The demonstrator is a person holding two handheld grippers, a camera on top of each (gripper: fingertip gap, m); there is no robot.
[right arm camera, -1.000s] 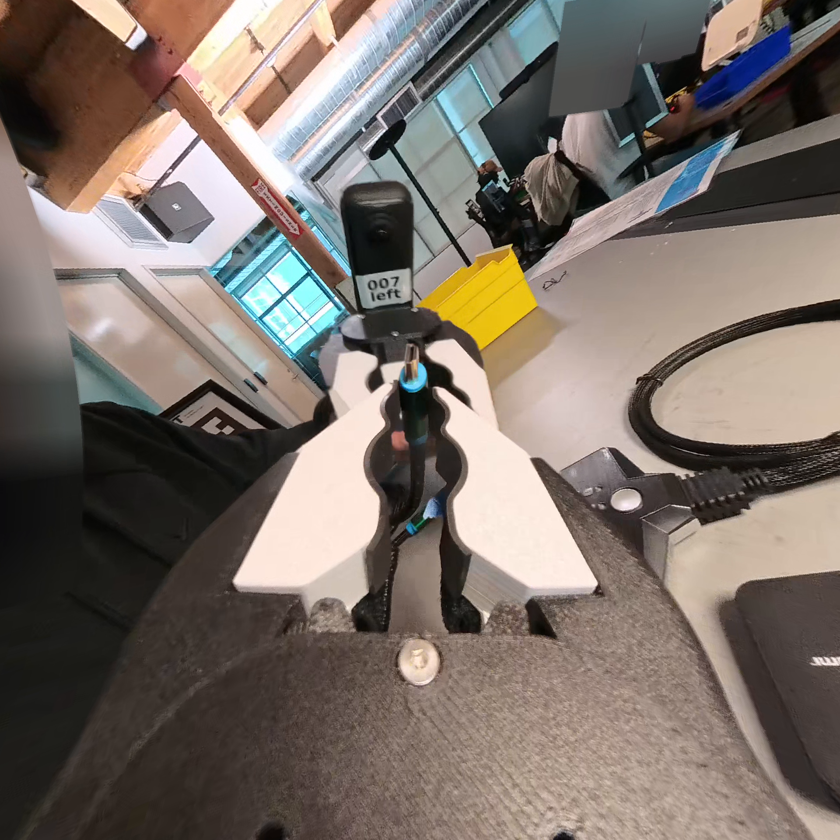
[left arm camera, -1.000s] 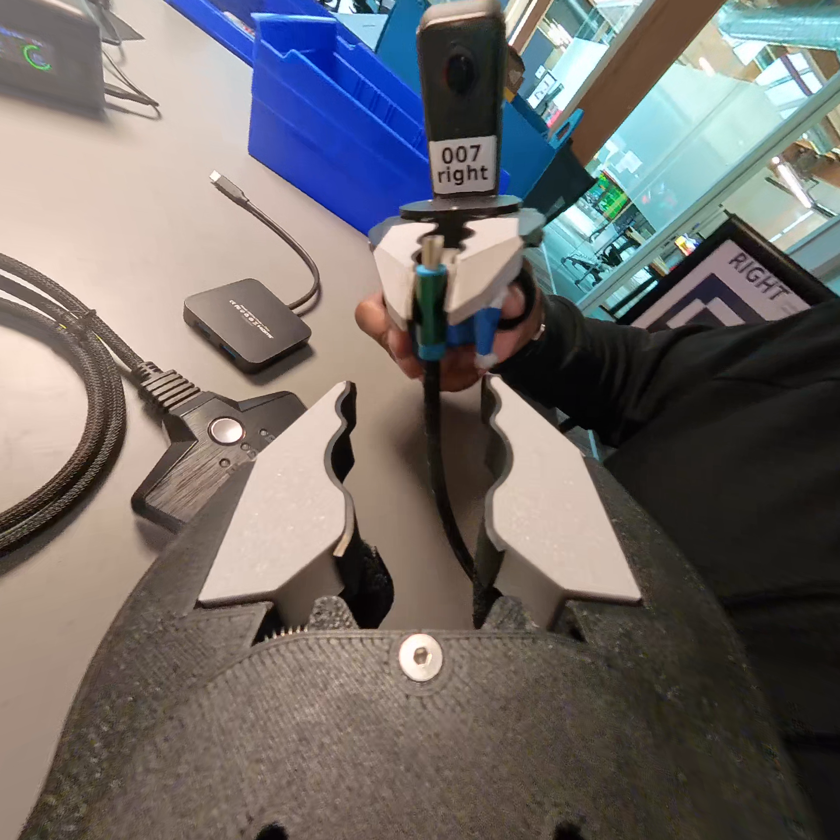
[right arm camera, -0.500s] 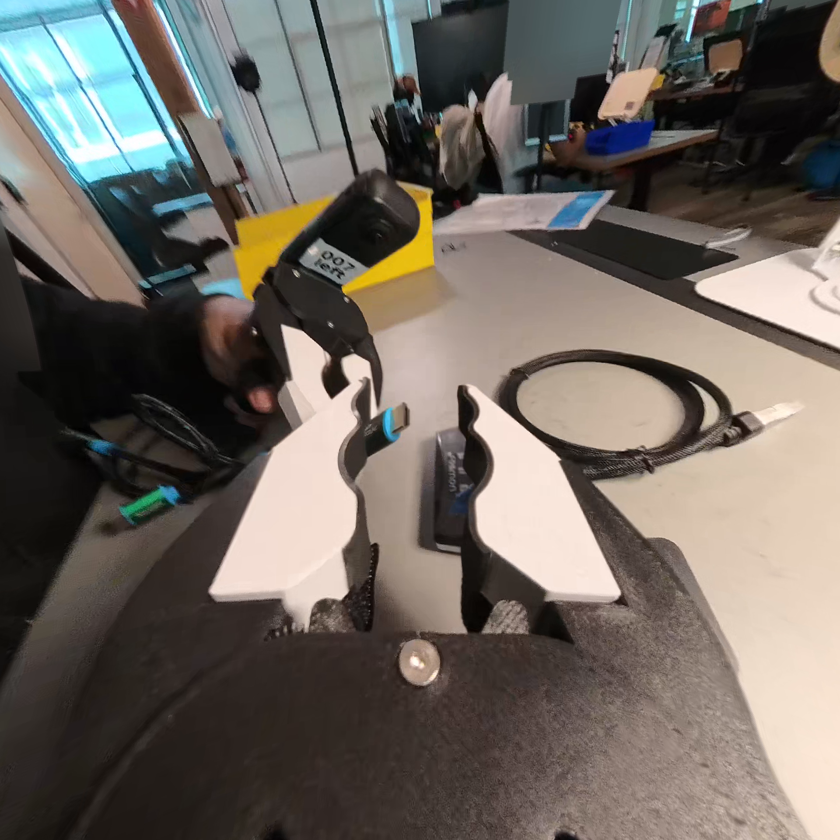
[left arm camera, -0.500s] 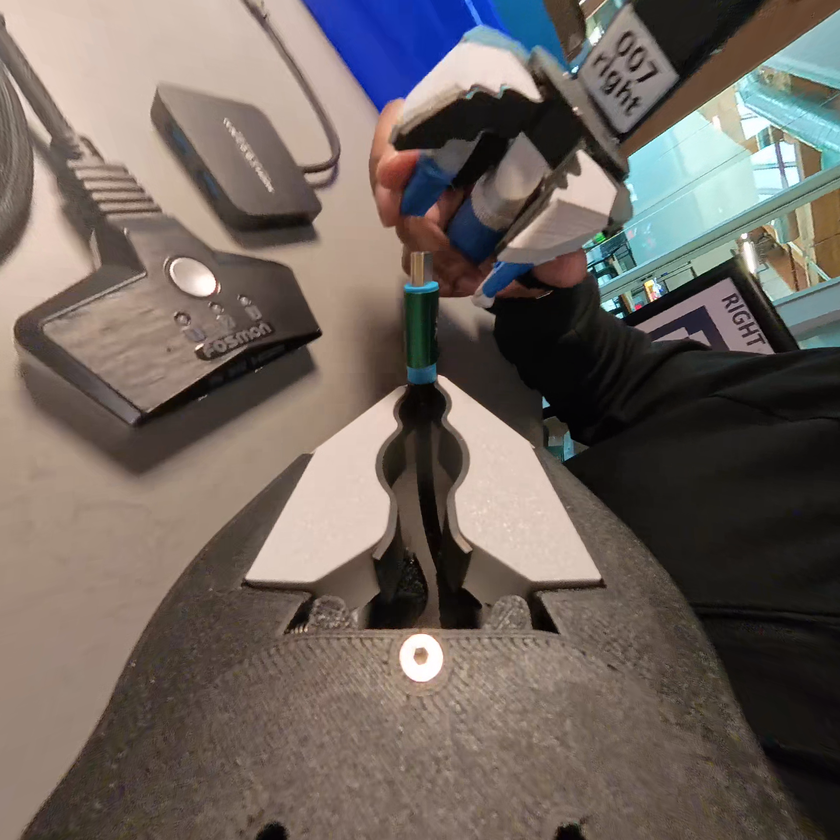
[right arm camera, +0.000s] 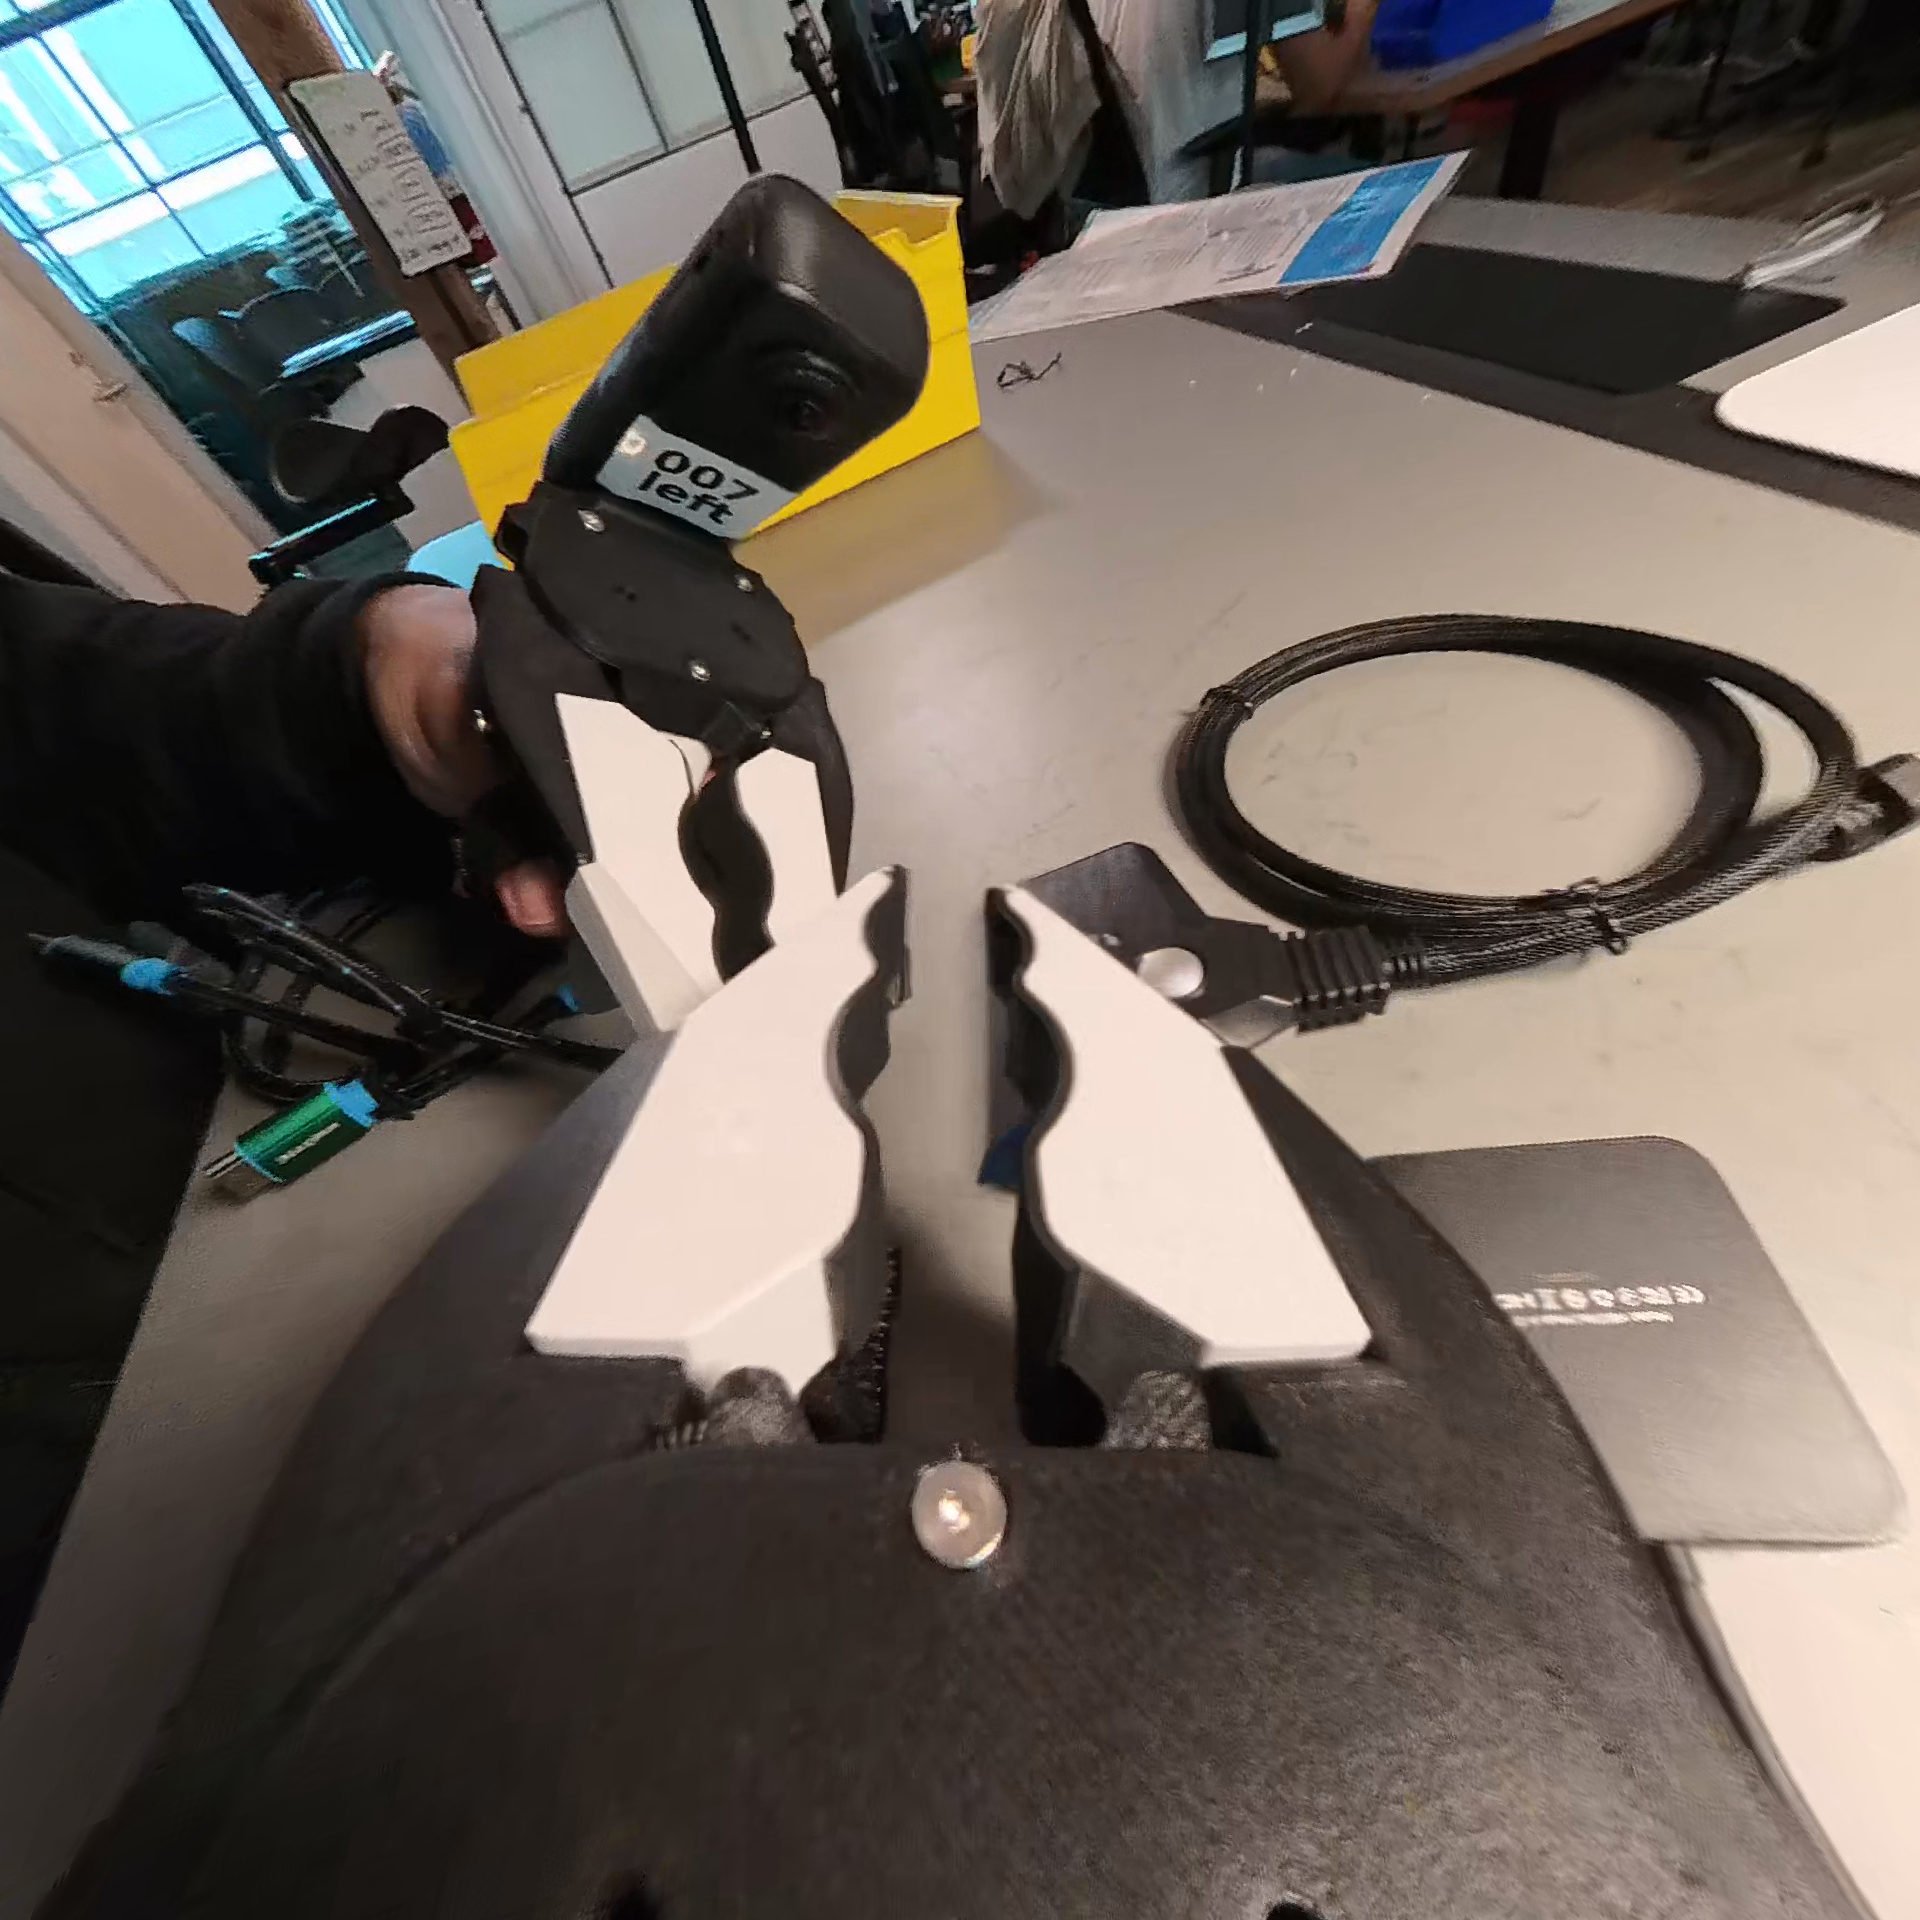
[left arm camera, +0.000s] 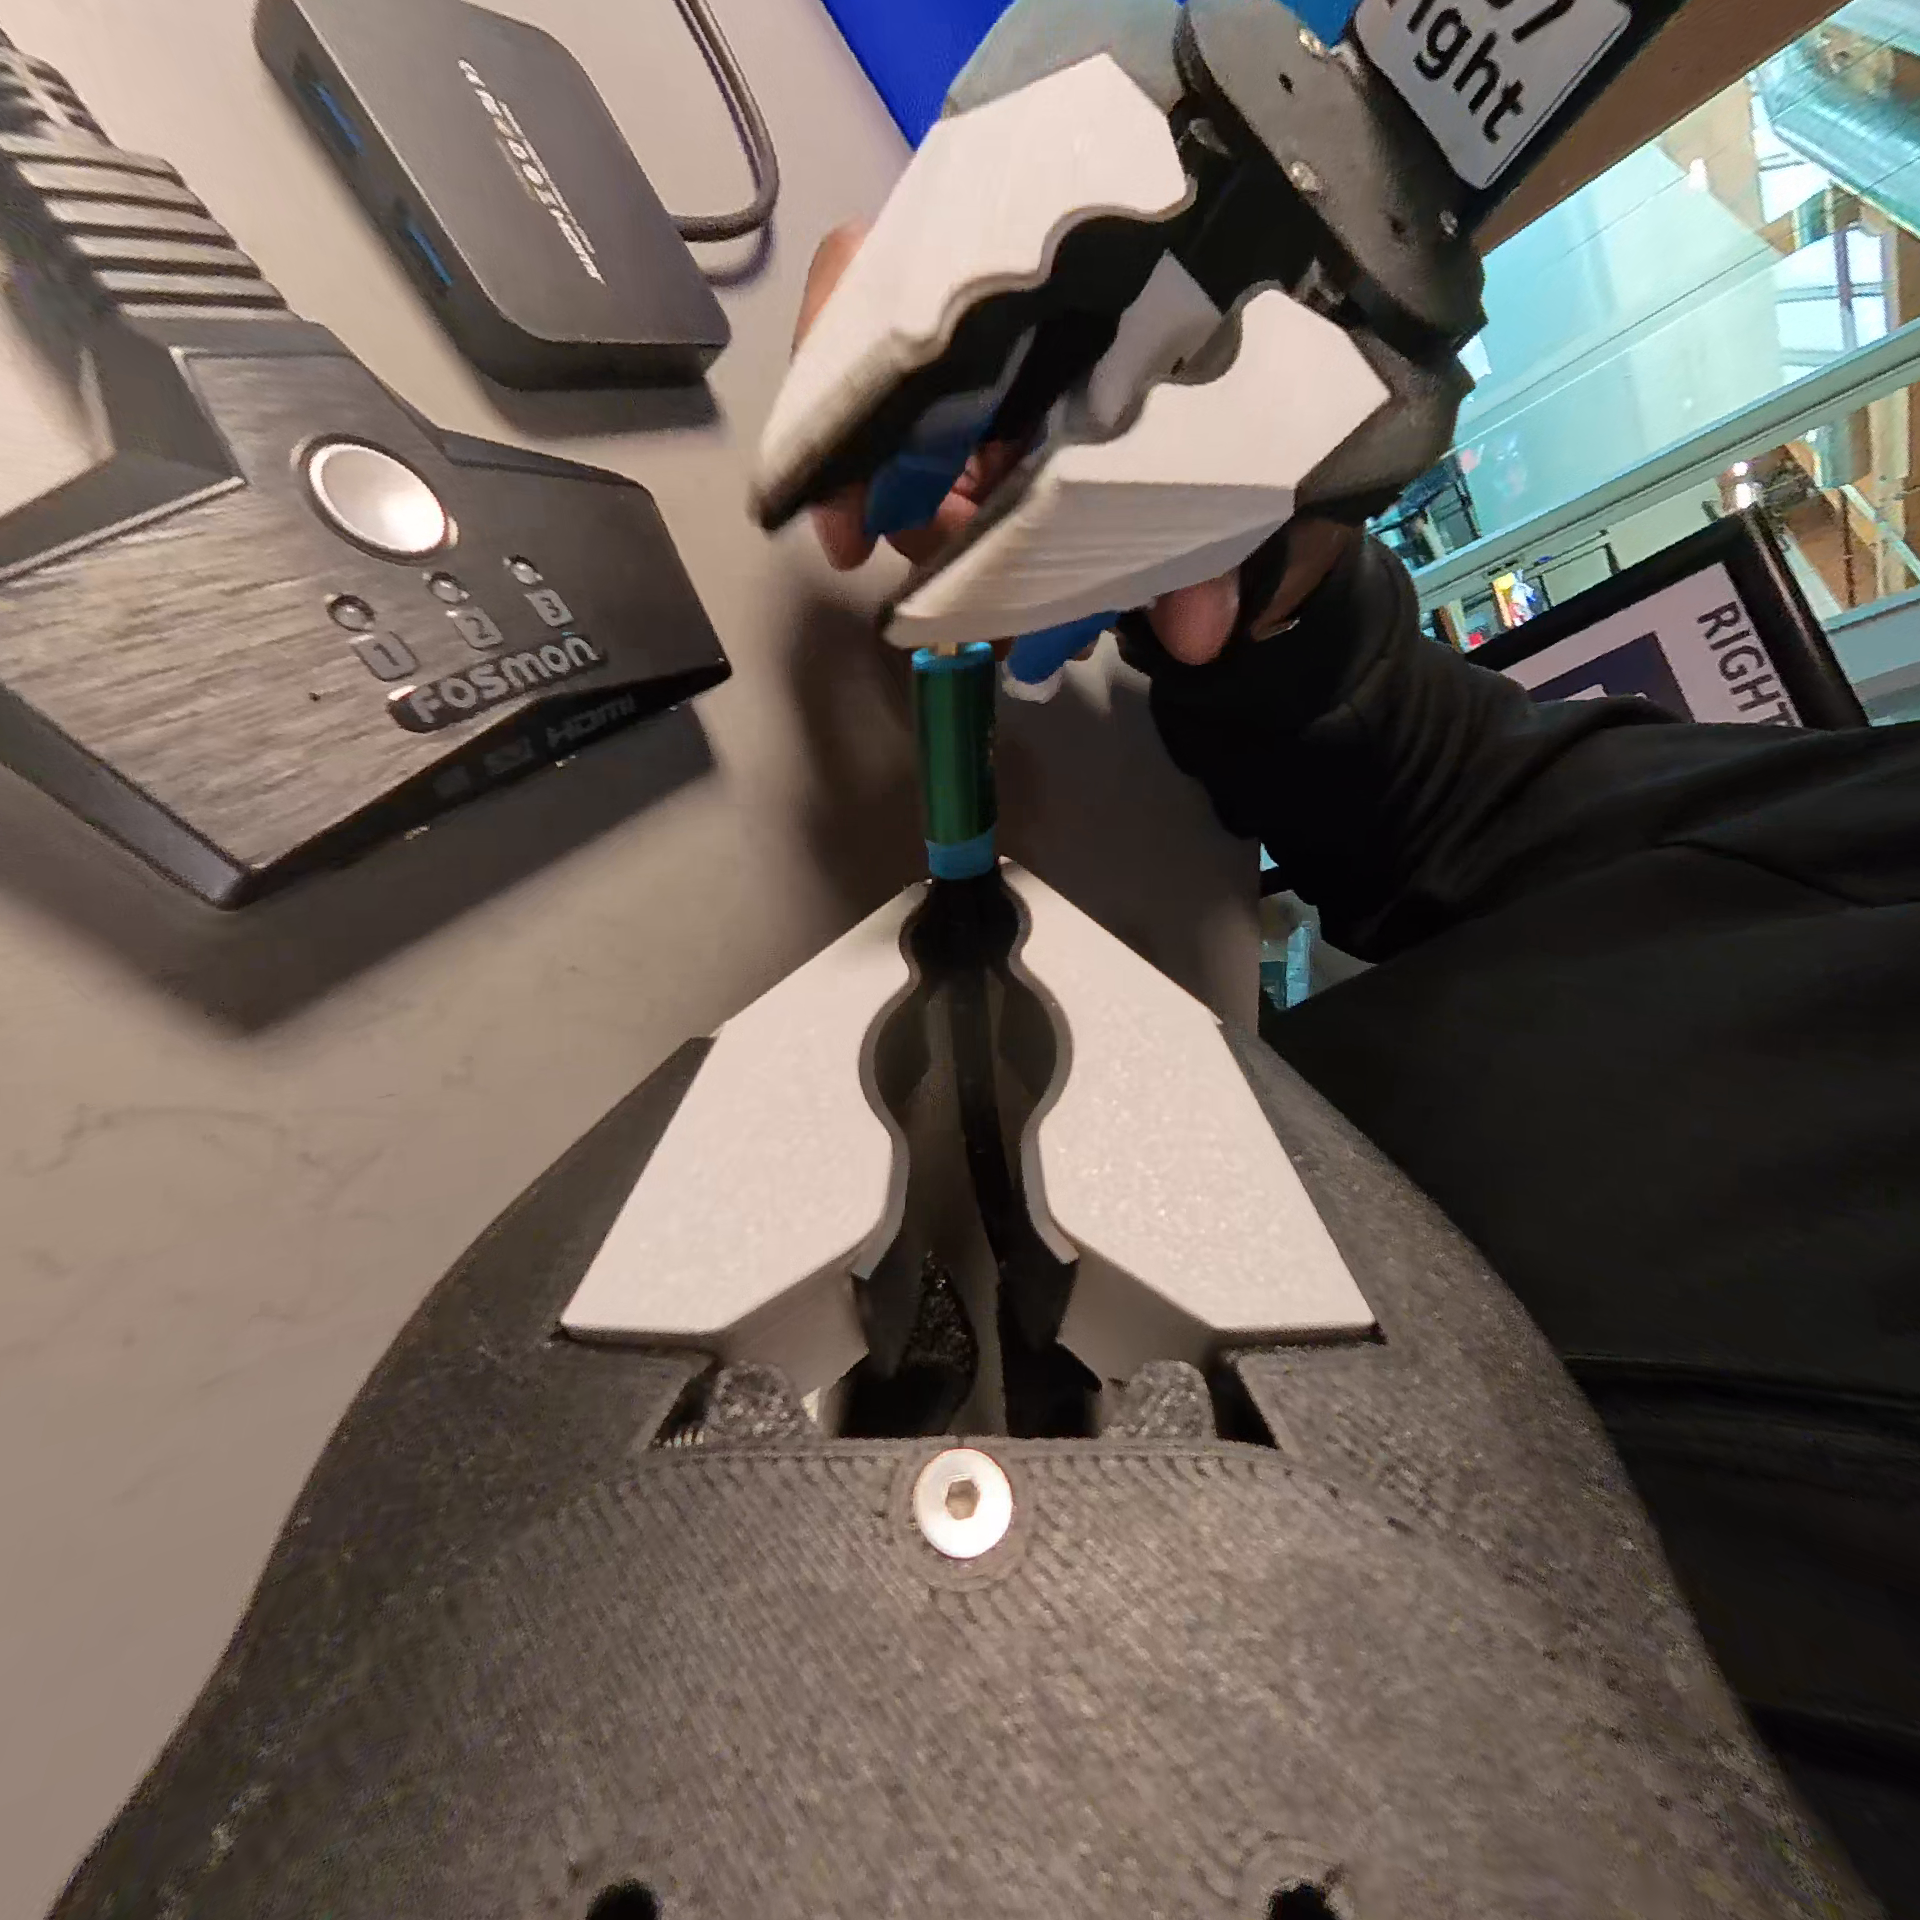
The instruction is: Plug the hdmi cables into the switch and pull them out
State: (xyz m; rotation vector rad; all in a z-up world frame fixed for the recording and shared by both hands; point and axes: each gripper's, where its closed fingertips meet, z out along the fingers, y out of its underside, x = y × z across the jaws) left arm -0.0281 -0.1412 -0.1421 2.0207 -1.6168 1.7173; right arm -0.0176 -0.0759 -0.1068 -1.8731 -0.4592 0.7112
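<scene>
The left tongs (left arm camera: pixel 961 883) pinch the thin black cable behind its rigid green HDMI plug (left arm camera: pixel 954 743) — best held at that shell; right tongs (right arm camera: pixel 945 904) spread, holding nothing — switch (left arm camera: pixel 343 623) upper left

Green-shelled HDMI plug (left arm camera: pixel 954 750) stands upright beside the flat black switch (left arm camera: pixel 312 665).

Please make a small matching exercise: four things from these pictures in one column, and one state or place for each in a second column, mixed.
1. left hand-held gripper
2. right hand-held gripper
3. switch
4. loose green plug

a. lies near the table edge
b. open, holding nothing
c. shut on a green plug's cable
d. one black cable plugged in

Pairs: 1-c, 2-b, 3-d, 4-a
</scene>
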